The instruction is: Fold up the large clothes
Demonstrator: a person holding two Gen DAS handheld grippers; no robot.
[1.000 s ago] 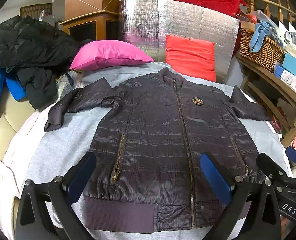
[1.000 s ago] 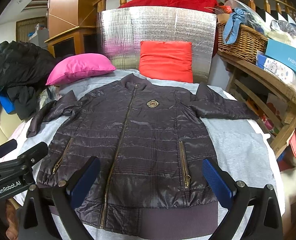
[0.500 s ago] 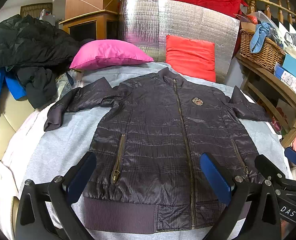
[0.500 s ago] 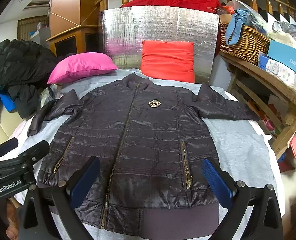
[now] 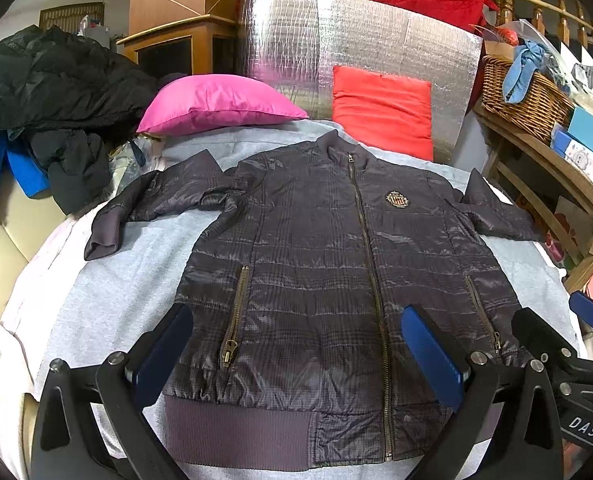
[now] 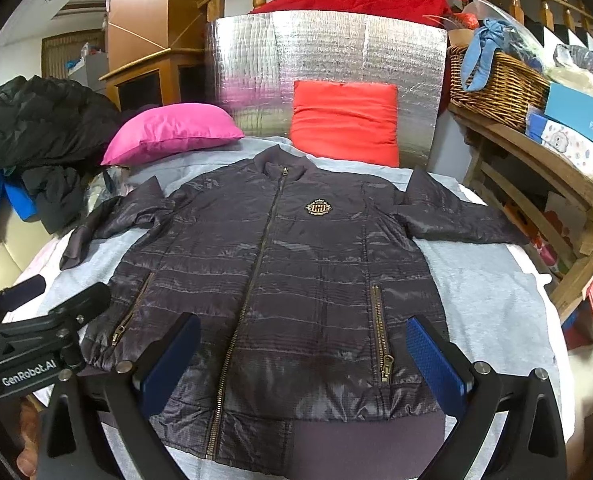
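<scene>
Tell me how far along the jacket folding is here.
Done: the jacket lies flat, zipped, front up on the grey sheet, sleeves spread. In hand: nothing; the left gripper and right gripper hover open over its hem. Left: every fold.

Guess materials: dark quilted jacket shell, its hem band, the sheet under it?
Dark quilted zip-front jacket: likely thin nylon or polyester, glossy; light glints along the stitched horizontal channels and fine crinkles. Ribbed dull purple-grey hem band: matte knit, probably elasticated, no sheen. Light grey sheet: looks like heathered cotton jersey, soft, non-reflective.
</scene>
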